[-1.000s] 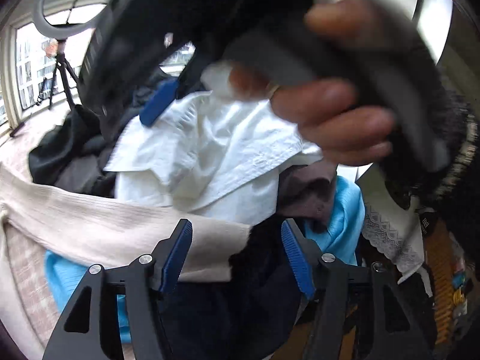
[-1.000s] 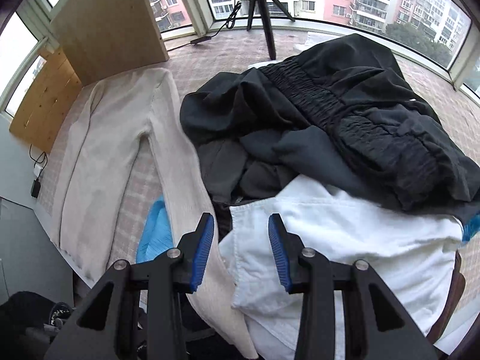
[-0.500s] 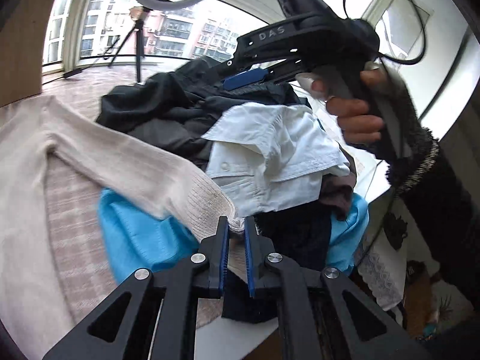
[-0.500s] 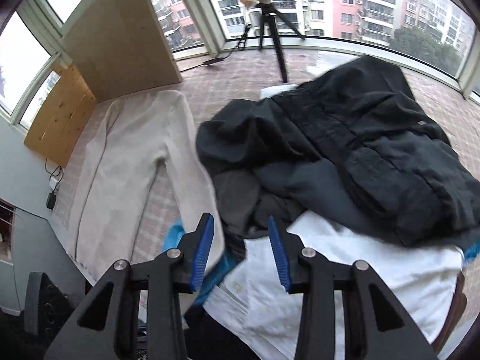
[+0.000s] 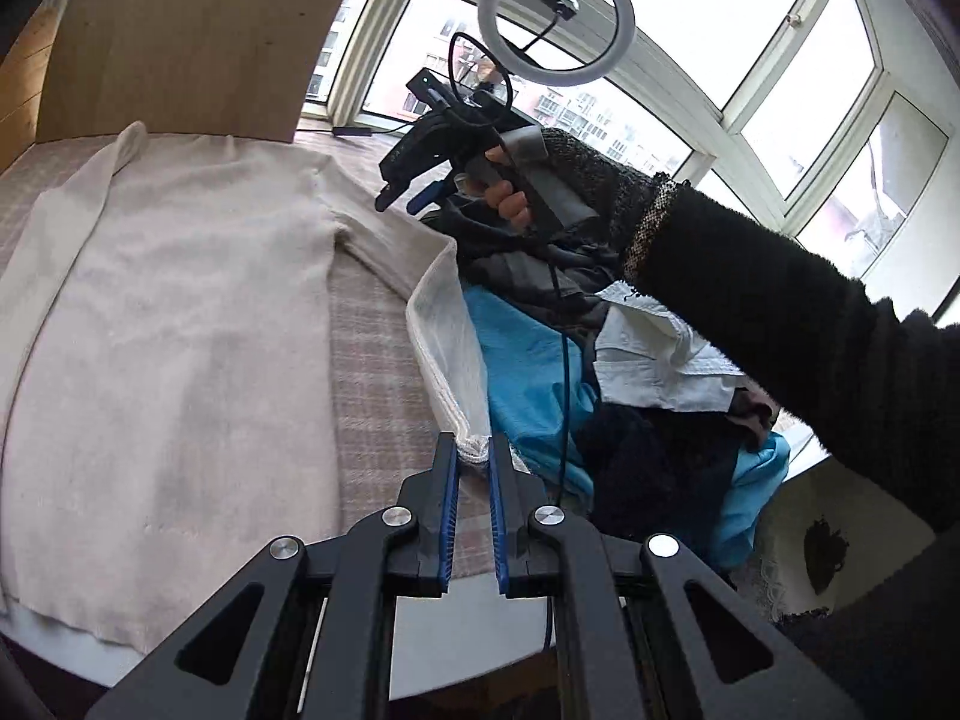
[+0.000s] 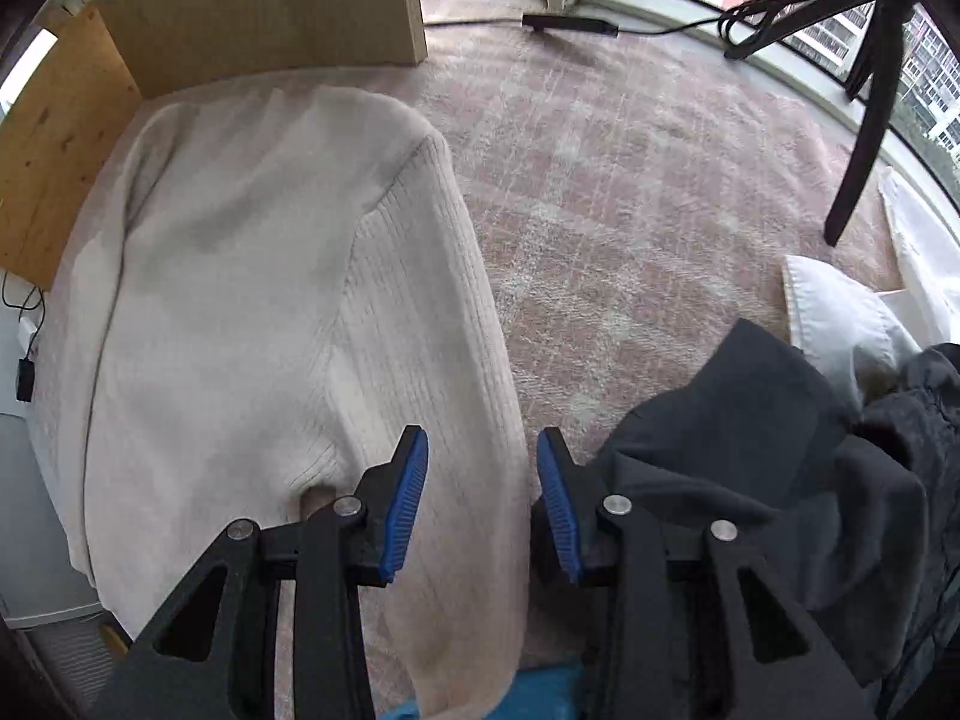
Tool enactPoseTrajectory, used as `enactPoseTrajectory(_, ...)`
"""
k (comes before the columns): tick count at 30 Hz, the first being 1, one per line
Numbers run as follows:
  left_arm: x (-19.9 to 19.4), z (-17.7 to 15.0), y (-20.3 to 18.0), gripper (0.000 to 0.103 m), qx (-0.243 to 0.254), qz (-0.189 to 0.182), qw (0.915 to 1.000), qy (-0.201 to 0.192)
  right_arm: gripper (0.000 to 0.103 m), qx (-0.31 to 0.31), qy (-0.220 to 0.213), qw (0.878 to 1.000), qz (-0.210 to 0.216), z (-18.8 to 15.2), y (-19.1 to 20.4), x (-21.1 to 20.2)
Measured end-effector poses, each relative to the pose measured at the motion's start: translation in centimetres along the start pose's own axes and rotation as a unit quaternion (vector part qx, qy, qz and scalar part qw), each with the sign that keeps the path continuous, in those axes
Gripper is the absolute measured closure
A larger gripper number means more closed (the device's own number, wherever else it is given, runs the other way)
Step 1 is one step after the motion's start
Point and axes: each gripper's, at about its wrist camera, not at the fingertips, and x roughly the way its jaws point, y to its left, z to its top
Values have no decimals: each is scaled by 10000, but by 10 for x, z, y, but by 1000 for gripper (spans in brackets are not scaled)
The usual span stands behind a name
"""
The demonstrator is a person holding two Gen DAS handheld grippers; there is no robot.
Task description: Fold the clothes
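Plaid bed cover (image 6: 630, 192), cream sweater (image 5: 180, 330) cuff pinched in left tool (image 5: 474, 459)

Garments, spread flat: one cream ribbed knit sweater (image 5: 180, 312).

Garments, heaped beside it:
- one bright blue cloth item (image 5: 528, 372); whether the blue at the far edge of the heap is the same piece cannot be told
- one white collared shirt (image 5: 654, 360)
- dark grey and black clothing (image 6: 780, 480), piled so that the pieces cannot be counted apart

Handheld two-finger grippers: two, the left gripper (image 5: 474, 468) and the right gripper (image 6: 483, 480).

Fixtures: one white ring light (image 5: 564, 18); one light wooden panel (image 5: 198, 30).
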Motion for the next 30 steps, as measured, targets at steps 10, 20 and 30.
enactPoseTrajectory(10, -39, -29, 78, 95, -1068, 82, 9935, -395, 99, -180, -156, 9997, 21, 33, 55, -35)
enactPoseTrajectory(20, -40, -67, 147, 94, -1973, 768, 9772, -146, 89, -576, -840, 9946, 221, 32, 114, -48)
enactPoseTrajectory(30, -61, -52, 112, 78, -618, 1373, 9886, -58, 82, -722, -800, 9939, 248, -57, 91, -16)
